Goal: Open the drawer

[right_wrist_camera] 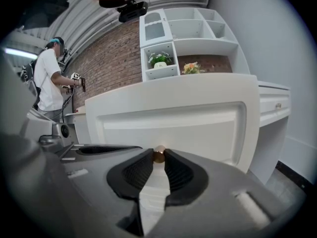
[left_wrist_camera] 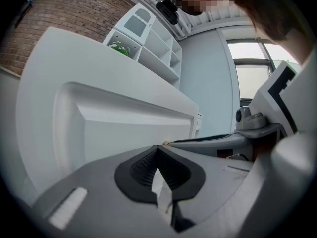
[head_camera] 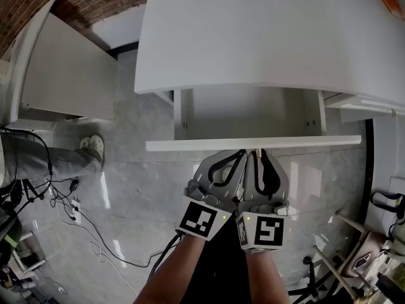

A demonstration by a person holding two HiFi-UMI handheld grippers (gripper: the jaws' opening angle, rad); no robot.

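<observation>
Right gripper (head_camera: 258, 153) is pinched on the small round brass knob (right_wrist_camera: 159, 154) at the middle of the white panelled drawer front (right_wrist_camera: 198, 123). Left gripper (left_wrist_camera: 157, 150) sits just beside it, jaws pressed together on nothing. White drawer (head_camera: 247, 114) stands partly out from under the white tabletop (head_camera: 253, 37). Recommended: pull straight and level toward the body, since the small knob could slip. Visible drawer interior holds nothing; the far white shelf unit (right_wrist_camera: 198, 31) holds a green potted plant (right_wrist_camera: 159, 60).

Wht drawer (head_camera: 253, 144), brass knob (right_wrist_camera: 158, 154), red brick wall (right_wrist_camera: 109, 63)
</observation>
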